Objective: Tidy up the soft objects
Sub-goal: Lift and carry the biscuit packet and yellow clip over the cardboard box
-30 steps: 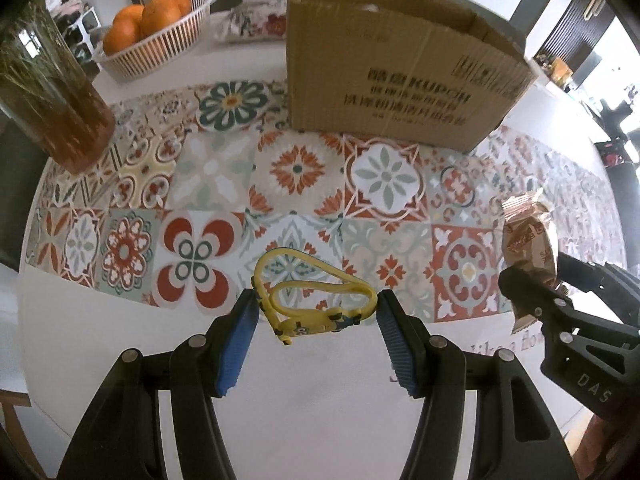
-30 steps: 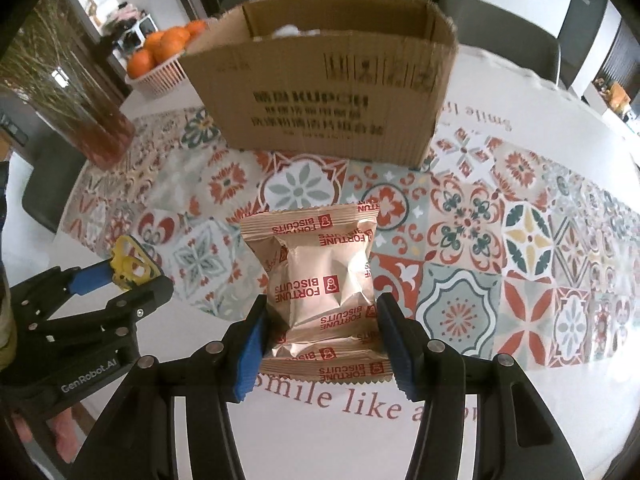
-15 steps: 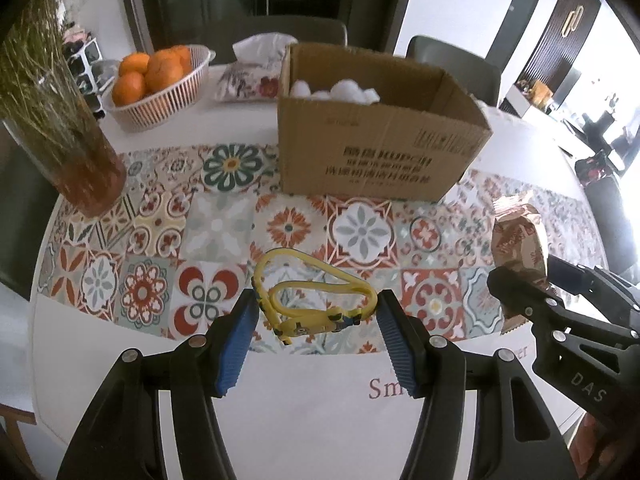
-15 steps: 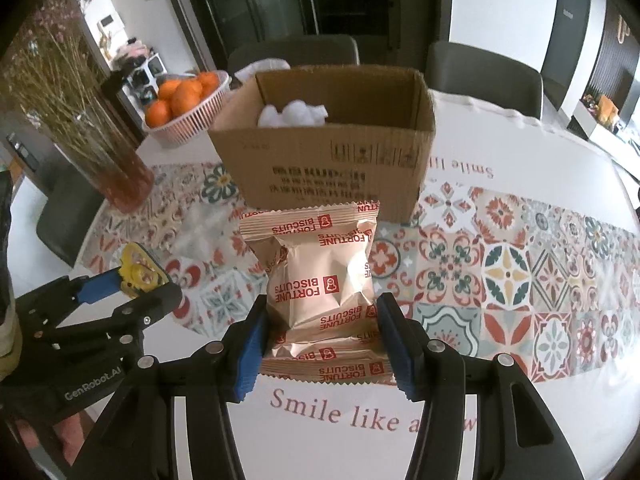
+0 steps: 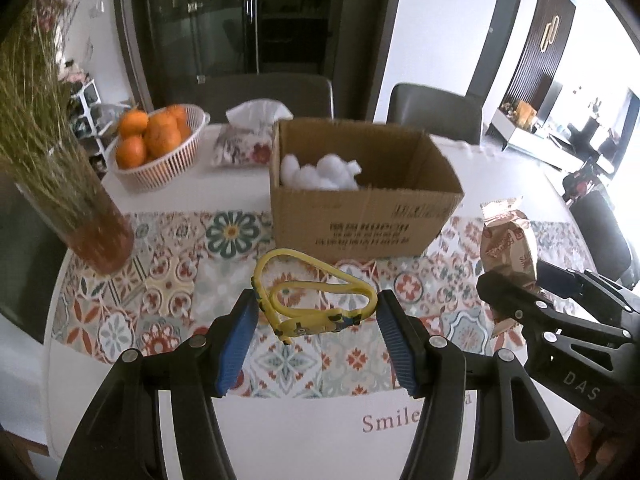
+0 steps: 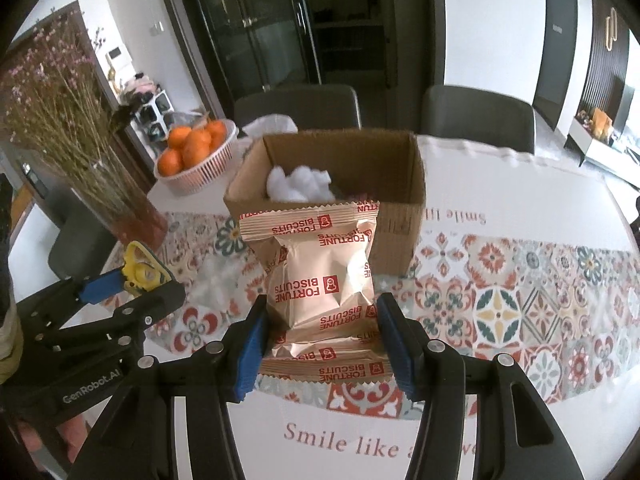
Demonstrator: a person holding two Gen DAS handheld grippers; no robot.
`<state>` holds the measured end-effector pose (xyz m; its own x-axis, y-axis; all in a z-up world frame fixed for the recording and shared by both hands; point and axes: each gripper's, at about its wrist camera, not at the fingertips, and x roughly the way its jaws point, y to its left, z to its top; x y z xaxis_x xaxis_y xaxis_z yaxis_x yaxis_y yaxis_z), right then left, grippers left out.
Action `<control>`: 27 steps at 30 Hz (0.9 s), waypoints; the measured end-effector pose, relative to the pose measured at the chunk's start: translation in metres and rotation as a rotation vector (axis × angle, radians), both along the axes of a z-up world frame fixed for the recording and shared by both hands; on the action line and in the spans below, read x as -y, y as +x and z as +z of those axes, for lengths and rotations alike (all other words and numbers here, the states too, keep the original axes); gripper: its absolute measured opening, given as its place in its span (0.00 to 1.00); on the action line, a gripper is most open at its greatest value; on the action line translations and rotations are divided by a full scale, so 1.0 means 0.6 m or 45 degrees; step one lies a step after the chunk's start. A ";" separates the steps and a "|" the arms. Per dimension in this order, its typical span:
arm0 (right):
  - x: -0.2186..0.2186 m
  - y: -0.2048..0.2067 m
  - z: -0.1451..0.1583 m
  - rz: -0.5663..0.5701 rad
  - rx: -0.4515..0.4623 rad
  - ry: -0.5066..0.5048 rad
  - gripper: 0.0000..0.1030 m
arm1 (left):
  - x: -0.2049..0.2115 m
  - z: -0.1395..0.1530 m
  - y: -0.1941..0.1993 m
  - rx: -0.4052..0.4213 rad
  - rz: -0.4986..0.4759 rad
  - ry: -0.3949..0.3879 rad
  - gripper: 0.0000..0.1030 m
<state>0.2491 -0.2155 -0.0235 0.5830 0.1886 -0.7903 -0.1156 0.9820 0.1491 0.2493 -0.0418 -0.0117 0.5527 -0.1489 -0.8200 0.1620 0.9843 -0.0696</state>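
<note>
Fingers of the left gripper are pinching a yellow rubber band above the table's near edge; the right gripper is clamping a biscuit packet. Both are hanging short of the cardboard box holding white cotton.

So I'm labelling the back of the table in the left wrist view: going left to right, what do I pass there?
Vase of dried grass → basket of oranges → tissue pack → cardboard box → biscuit packet, held up in the right hand-held gripper.
</note>
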 end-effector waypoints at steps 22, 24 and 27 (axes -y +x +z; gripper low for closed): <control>0.026 0.069 0.071 -0.061 0.151 0.004 0.53 | 0.041 0.055 0.088 0.138 -0.065 0.020 0.58; 0.029 0.080 0.073 -0.060 0.149 0.007 0.53 | 0.044 0.057 0.098 0.139 -0.075 0.022 0.58; 0.032 0.097 0.074 -0.056 0.146 0.007 0.53 | 0.048 0.061 0.114 0.149 -0.087 0.023 0.58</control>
